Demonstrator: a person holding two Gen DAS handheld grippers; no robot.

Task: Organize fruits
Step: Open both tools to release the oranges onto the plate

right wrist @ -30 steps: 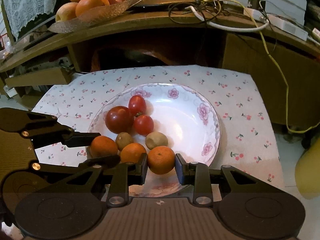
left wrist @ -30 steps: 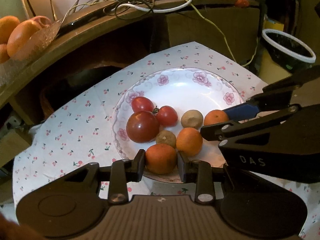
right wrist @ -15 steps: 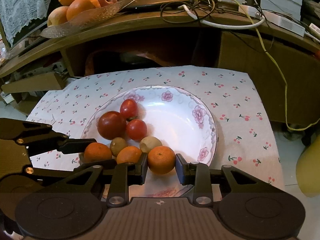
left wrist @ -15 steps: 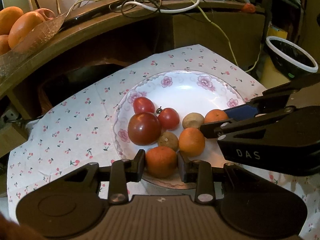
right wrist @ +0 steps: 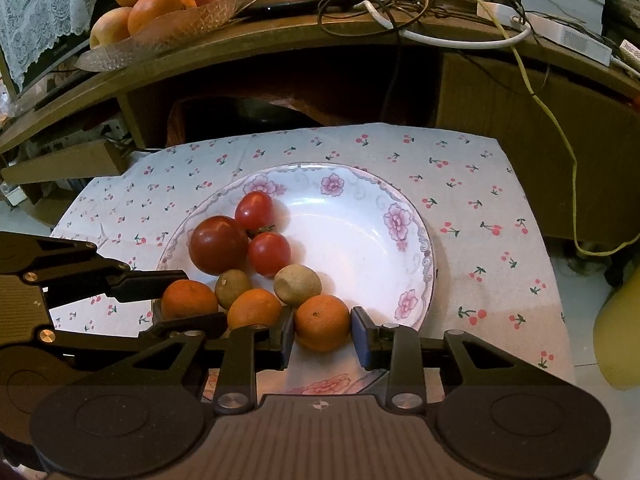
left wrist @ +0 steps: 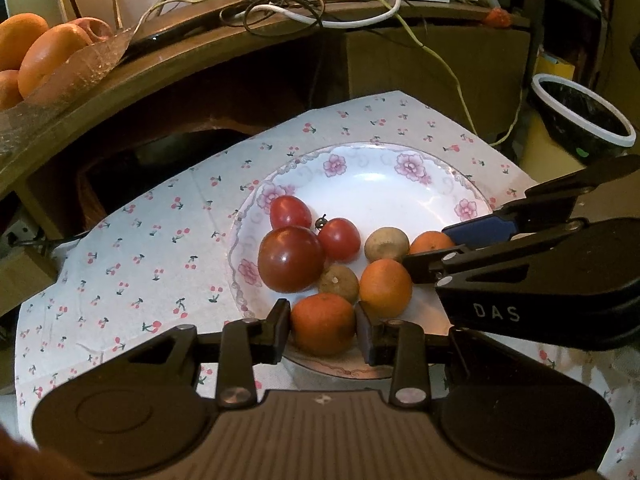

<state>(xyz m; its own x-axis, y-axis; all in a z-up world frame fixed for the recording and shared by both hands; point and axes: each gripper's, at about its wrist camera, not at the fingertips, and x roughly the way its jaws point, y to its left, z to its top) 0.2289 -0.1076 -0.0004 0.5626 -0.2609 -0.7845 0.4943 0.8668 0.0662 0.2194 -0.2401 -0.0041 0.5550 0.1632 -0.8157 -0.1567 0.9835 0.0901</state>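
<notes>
Both hand-held grippers clamped on oranges: left point(left wrist: 323, 326) on one point(left wrist: 323, 323), right point(right wrist: 322, 330) on another point(right wrist: 322, 327), low over the plate point(right wrist: 412, 220). Barely risen since a second ago. Lift-out next, probably.

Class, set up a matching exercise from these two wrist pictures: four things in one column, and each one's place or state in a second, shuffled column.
Things
1. left hand-held gripper
2. right hand-held gripper
3. large dark red tomato
4. clear glass fruit bowl

Places or states
A. on the wooden shelf
B. lying on the white floral plate, ungripped
C. around the orange nearest the plate's left edge
D. around the rightmost orange

Pairs: 1-C, 2-D, 3-B, 4-A
</notes>
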